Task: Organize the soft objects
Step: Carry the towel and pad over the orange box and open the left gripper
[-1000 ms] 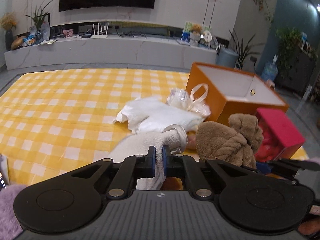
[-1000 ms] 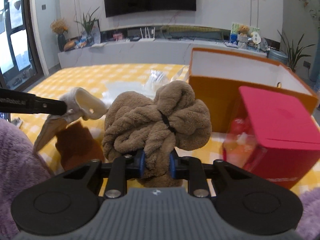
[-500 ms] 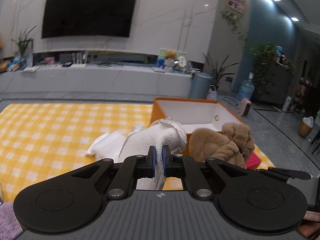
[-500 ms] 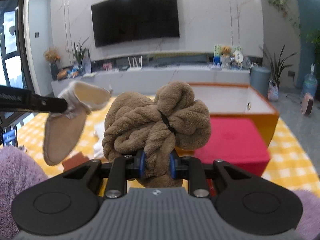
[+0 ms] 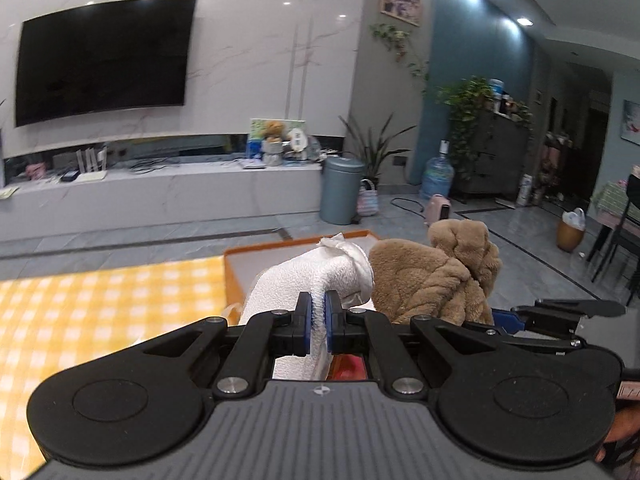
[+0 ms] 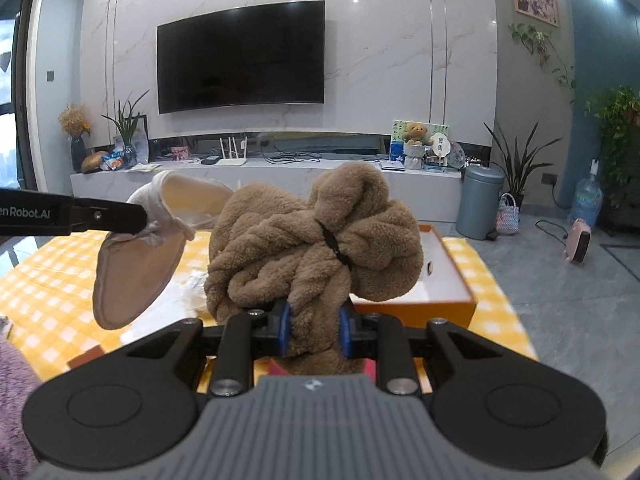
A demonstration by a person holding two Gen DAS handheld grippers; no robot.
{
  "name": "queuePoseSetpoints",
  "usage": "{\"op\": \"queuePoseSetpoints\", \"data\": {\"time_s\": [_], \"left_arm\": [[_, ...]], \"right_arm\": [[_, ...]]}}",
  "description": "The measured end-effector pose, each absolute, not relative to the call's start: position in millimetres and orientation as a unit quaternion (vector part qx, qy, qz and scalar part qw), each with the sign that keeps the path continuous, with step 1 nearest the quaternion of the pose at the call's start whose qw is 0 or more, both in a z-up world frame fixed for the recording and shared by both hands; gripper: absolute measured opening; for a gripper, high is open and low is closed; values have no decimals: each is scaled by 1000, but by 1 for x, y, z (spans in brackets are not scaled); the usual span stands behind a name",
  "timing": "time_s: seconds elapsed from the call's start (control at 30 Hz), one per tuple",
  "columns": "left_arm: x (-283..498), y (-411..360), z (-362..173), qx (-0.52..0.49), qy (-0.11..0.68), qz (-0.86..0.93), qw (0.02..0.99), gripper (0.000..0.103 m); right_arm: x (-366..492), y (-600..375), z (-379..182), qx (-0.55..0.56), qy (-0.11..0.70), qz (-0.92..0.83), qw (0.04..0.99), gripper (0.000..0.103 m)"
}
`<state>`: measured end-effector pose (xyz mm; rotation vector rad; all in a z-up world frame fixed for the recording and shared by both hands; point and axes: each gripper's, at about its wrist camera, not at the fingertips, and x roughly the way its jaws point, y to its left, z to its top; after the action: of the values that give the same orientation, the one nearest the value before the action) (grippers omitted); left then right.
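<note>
Two grippers, both loaded and held up in the air above the yellow checked cloth (image 6: 48, 280). Containers: orange box (image 6: 448, 280) with a white interior sits open on the cloth ahead; the part of the inside visible in the right wrist view is bare white wall and floor with one round eyelet on the side, the rest is hidden behind the bundle. A red item (image 5: 348, 366) shows through the gap under the left gripper; can't tell what it is. Writing: the left gripper's arm in the right wrist view reads "enRobot.AI" (image 6: 24, 213), start of the word cut by the frame edge. Left gripper (image 5: 317, 322) has its blue pads pressed nearly together on the white fuzzy edge of a slipper (image 5: 304, 280); from the right wrist view the slipper (image 6: 136, 268) hangs sole-out, tan sole, cream lining, white trim with a small tie. Right gripper (image 6: 314, 330) pinches the lower stem of a brown fleece bundle (image 6: 320, 248), knotted up and cinched with a black band, plush and lumpy. In the left wrist view the bundle (image 5: 436, 276) sits just beside the slipper, on its right. Purple fluffy fabric (image 6: 16, 392) at lower left of the right wrist view.
</note>
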<state>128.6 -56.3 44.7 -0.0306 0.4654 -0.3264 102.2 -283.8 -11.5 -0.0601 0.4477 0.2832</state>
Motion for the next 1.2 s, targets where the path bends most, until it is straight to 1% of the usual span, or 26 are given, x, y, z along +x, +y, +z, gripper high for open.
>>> {"op": "queuePoseSetpoints", "data": {"time_s": [0.27,0.5,0.9,1.2], "left_arm": [[172,-84,48,21,208,-183,961,7],[208,-104,39,45,212,-191,957,7],[259,-116,2,59,255,-196,945,7],[279,-127,-18,74,275,-200,938,7]], "right_arm": [[167,-298,8,-81,230,119,962,23],[229,-308,7,-112,253,95,956,23],[335,-311,-41,-141,341,60,927,23],[363,-308,-74,-165,381,44,908,24]]}}
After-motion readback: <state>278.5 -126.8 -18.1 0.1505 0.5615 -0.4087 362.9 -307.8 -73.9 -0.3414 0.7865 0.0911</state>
